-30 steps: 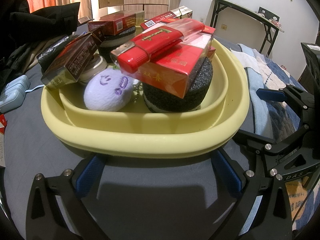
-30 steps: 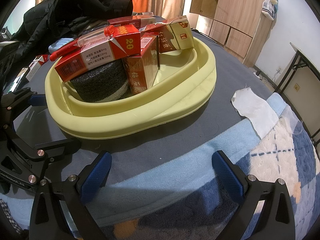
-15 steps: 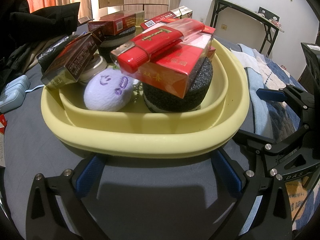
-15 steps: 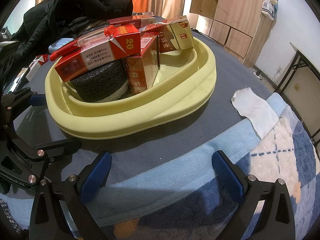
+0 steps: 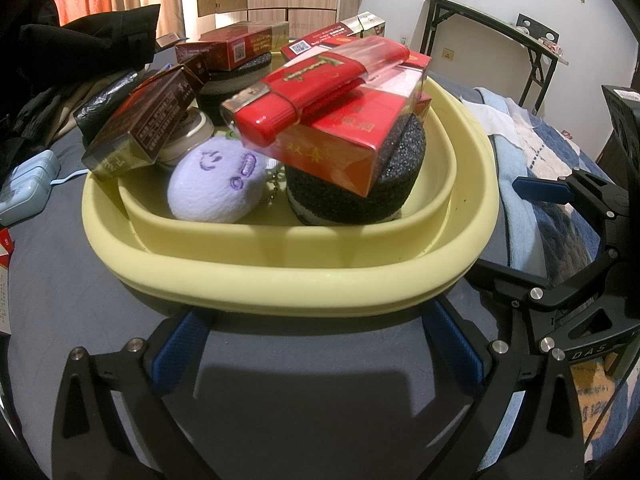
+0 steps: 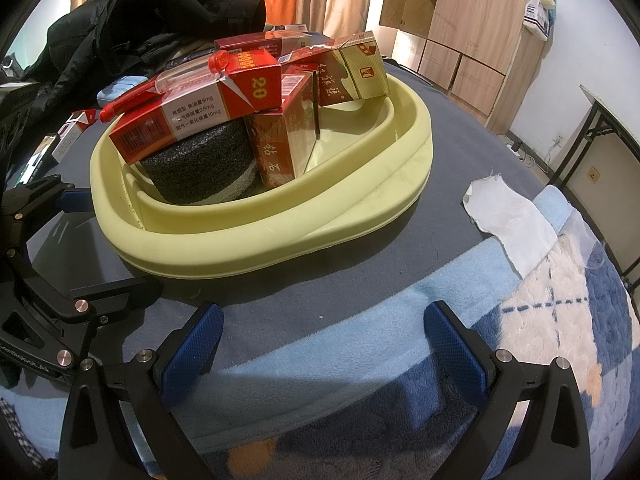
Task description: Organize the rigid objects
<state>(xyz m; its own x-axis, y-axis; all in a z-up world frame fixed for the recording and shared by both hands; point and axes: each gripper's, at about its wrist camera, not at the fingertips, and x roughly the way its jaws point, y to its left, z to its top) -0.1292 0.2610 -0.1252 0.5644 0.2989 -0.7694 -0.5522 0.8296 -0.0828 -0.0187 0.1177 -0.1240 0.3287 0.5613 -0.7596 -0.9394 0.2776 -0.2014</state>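
A pale yellow basin sits on a grey bed cover, piled with objects. A red lighter lies on a red cigarette pack, which rests on a black foam disc. A lavender plush ball, a brown pack and further packs fill the rest. My left gripper is open and empty just short of the basin's near rim. My right gripper is open and empty, a little back from the rim.
Black clothing is heaped behind the basin. A white cloth lies to the right on a blue patterned blanket. A light blue device and loose packs lie left of the basin. A folding table stands by the wall.
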